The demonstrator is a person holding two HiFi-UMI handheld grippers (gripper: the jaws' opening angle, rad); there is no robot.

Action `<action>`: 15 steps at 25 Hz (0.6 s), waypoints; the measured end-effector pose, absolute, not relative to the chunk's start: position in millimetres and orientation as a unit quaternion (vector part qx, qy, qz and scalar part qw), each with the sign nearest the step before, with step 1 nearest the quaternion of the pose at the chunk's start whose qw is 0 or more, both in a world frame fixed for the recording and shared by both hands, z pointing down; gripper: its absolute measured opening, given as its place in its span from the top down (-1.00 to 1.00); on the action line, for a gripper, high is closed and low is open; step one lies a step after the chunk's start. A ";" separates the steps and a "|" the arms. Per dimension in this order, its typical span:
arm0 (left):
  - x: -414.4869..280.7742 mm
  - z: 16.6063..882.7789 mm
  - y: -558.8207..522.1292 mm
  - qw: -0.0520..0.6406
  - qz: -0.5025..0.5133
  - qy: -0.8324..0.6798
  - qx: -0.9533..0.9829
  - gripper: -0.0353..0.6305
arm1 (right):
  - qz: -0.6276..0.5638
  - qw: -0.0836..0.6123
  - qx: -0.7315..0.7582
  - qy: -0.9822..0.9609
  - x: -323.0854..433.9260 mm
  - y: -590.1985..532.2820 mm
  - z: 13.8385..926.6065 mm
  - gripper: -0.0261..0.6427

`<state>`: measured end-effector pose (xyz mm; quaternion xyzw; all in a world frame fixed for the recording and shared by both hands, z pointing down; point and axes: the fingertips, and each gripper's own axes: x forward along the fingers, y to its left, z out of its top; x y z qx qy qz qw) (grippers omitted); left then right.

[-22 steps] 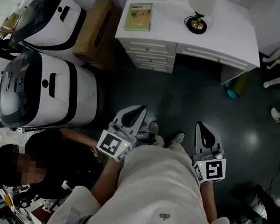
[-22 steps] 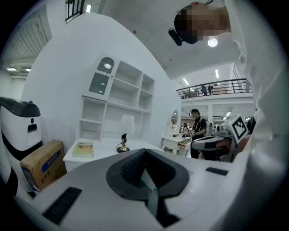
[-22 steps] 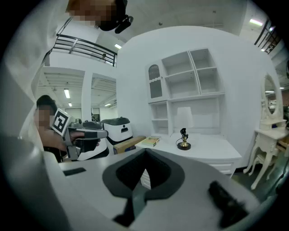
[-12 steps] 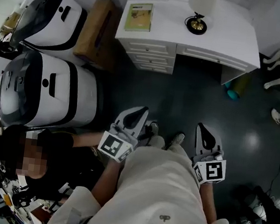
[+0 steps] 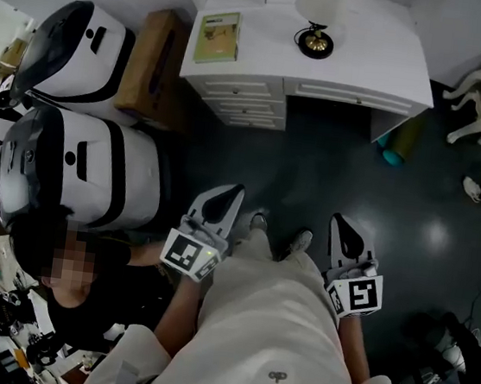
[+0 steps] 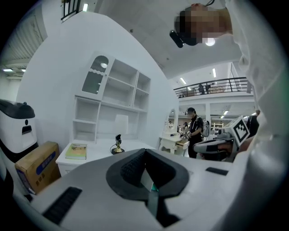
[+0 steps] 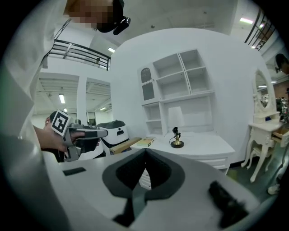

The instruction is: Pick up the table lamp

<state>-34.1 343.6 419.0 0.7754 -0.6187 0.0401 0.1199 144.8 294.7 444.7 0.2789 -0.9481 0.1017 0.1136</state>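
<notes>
Green book (image 5: 217, 37) near table lamp (image 5: 315, 39)

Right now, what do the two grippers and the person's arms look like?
Both the left gripper and the right gripper are white, tapered plastic shells with a dark grey inset on top. Each carries a white cube printed with black square markers. No cables show. The forearms are bare below a pale cream garment.

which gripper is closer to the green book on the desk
Left. In the head view the left gripper sits almost directly in line with the book, while the right gripper is farther off to its right.
</notes>
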 end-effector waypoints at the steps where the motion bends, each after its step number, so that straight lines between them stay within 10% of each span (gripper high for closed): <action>1: -30.5 418.6 342.4 0.121 0.039 -0.619 0.775 0.87 | 0.102 0.112 0.278 -0.948 148.1 293.9 445.2 0.89; 15: 17.9 420.3 333.4 0.131 0.042 -0.633 0.762 0.87 | 0.105 0.126 0.258 -0.952 186.3 279.8 462.6 0.89</action>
